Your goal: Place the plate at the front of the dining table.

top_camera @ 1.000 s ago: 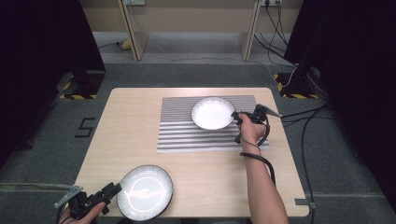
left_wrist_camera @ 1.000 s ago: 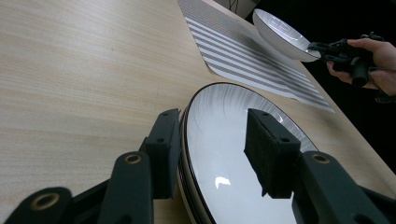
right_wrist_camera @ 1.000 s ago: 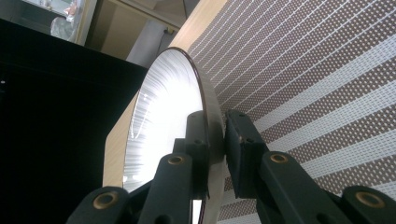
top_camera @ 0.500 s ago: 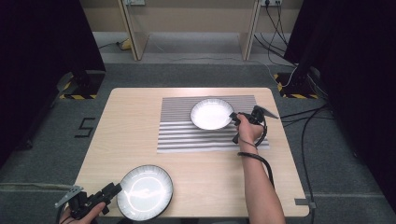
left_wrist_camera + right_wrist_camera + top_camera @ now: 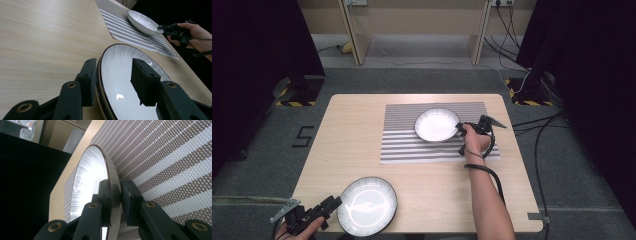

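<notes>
A white plate with a dark rim [image 5: 367,205] lies at the table's near left edge. My left gripper [image 5: 334,202] is open, its jaws standing either side of that plate's rim [image 5: 120,82], one outside it and one over the inside. A second white plate [image 5: 437,125] rests on the striped placemat [image 5: 412,145]. My right gripper [image 5: 458,129] is shut on its right rim. In the right gripper view, the jaws pinch the rim [image 5: 92,167] from both faces. The left gripper view has this far plate [image 5: 142,21] with the right gripper [image 5: 161,27] at its edge.
The wooden table [image 5: 352,135] stands on grey carpet. Bare wood lies between the two plates and along the left side. Cables [image 5: 542,135] trail over the floor to the right. Dark curtains hang on both sides, and desk legs [image 5: 357,45] stand at the back.
My right gripper has edged left onto the far plate's rim, and that plate has shifted slightly left and nearer. The left gripper and the near plate have stayed put.
</notes>
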Available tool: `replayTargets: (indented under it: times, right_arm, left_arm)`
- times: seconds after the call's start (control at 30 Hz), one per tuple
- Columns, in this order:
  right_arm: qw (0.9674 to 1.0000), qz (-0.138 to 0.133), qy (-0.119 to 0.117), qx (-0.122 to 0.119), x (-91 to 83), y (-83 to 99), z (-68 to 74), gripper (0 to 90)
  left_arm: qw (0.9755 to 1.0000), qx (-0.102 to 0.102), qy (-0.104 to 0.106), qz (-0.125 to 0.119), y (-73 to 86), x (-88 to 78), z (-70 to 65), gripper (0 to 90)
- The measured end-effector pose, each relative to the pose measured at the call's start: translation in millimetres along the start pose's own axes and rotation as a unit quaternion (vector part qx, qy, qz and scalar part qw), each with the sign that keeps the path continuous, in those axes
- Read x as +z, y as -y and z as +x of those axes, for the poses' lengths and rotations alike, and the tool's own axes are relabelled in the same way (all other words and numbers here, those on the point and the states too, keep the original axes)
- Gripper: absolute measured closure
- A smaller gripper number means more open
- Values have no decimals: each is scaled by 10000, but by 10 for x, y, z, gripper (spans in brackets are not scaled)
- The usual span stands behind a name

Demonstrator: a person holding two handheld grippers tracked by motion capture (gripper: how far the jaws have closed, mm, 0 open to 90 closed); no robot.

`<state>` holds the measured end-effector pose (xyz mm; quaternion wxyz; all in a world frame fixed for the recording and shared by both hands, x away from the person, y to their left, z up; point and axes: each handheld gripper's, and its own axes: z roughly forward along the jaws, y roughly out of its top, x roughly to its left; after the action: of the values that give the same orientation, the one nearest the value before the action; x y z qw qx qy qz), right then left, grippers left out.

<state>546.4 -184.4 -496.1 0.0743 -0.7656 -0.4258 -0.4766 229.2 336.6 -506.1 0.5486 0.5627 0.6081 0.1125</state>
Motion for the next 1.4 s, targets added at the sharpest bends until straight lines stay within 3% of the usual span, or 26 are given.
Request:
replayTargets:
  times: [0.2, 0.37, 0.73, 0.97, 1.4]
  right_arm:
    - [9997, 96, 226, -10, 19, 12, -65, 804]
    - [9996, 31, 266, 59, 31, 26, -103, 799]
    - [9987, -222, 312, -345, -60, -25, -23, 688]
    - [9979, -261, 393, -454, -116, -27, -35, 624]
    - [9963, -247, 400, -726, -383, 54, -66, 572]
  left_arm:
    - [10000, 26, -3, 1, -1, 0, -2, 551]
    - [10000, 32, -2, 3, -3, 0, 2, 550]
    - [10000, 50, -7, -12, -3, -2, -7, 549]
    - [10000, 86, -48, -3, -1, 2, -4, 505]
    - [9999, 82, -128, 26, 14, 15, -8, 430]
